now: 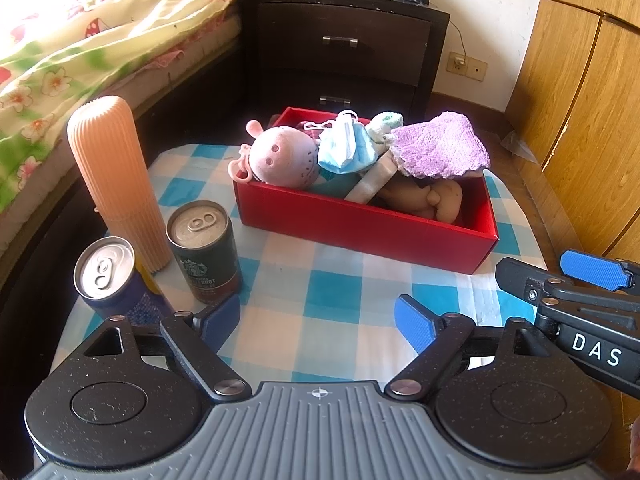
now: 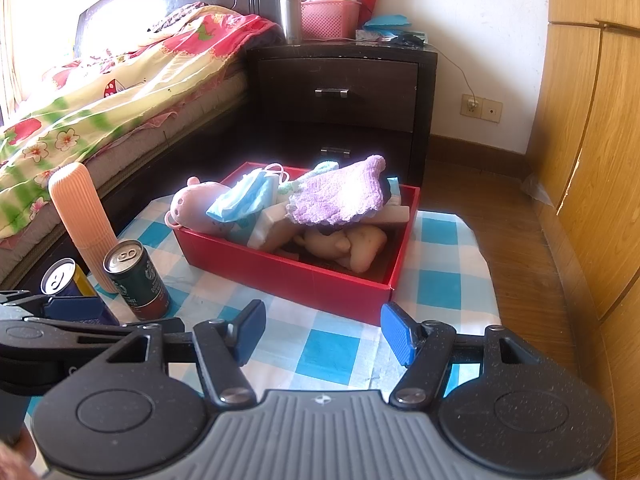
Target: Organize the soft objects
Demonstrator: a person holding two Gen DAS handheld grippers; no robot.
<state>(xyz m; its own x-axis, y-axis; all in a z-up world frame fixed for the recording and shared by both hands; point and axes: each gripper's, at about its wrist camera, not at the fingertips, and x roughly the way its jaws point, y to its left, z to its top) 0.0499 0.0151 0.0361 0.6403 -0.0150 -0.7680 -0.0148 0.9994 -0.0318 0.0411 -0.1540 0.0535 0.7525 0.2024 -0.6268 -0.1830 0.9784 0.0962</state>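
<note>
The red box (image 1: 360,232) sits mid-table on the blue-checked cloth (image 1: 332,292), heaped with a pink pig plush (image 1: 280,158), a blue face mask (image 1: 344,148), a purple knit cloth (image 1: 440,146) and a beige plush (image 1: 428,198) half buried beneath. Left stand a ribbed peach bottle (image 1: 116,184), a green coffee can (image 1: 204,252) and a blue can (image 1: 106,276), partly hidden behind the left gripper (image 1: 318,320). Both it and the right gripper (image 2: 320,330) hover with jaws apart, empty.
</note>
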